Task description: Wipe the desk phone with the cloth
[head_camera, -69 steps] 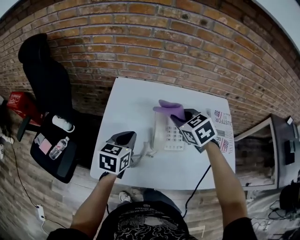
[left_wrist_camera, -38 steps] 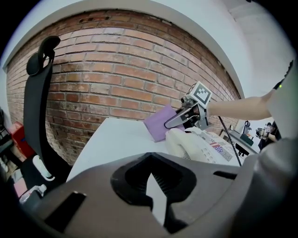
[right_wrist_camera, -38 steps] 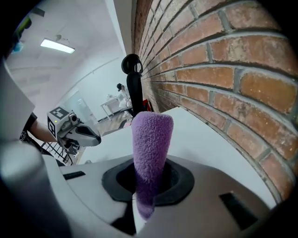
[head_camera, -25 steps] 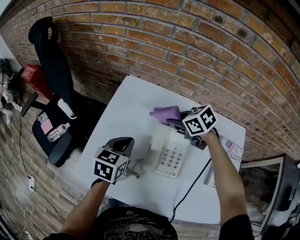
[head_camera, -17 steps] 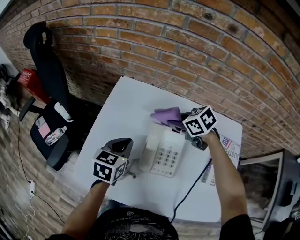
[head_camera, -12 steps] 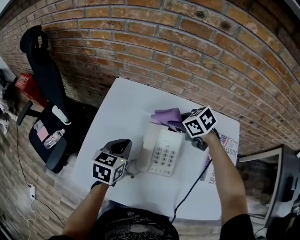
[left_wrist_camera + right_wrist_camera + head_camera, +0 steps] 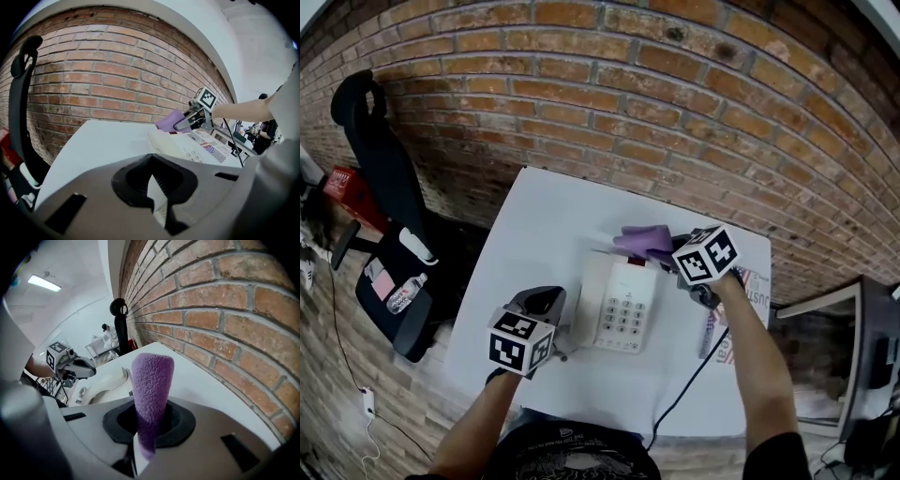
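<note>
A white desk phone point(image 7: 619, 305) with a keypad lies on the white table point(image 7: 534, 225). My right gripper point(image 7: 669, 247) is shut on a purple cloth point(image 7: 645, 241), which rests at the phone's far end. In the right gripper view the cloth point(image 7: 151, 385) sticks up from between the jaws, and the phone point(image 7: 105, 383) lies to the left. My left gripper point(image 7: 546, 300) hovers off the phone's near left corner, jaws together on nothing I can see. From the left gripper view point(image 7: 151, 180) the phone point(image 7: 183, 145) lies ahead to the right, with the cloth point(image 7: 169, 121) behind it.
A brick wall point(image 7: 609, 103) runs behind the table. A black office chair point(image 7: 380, 159) with a water bottle point(image 7: 398, 292) on its seat stands to the left. A printed paper point(image 7: 724, 328) and a black cable point(image 7: 686, 380) lie to the right of the phone.
The head view has swung about. My right gripper has slid a little to the right along the phone's far end with the cloth. The left gripper has stayed by the phone's near left.
</note>
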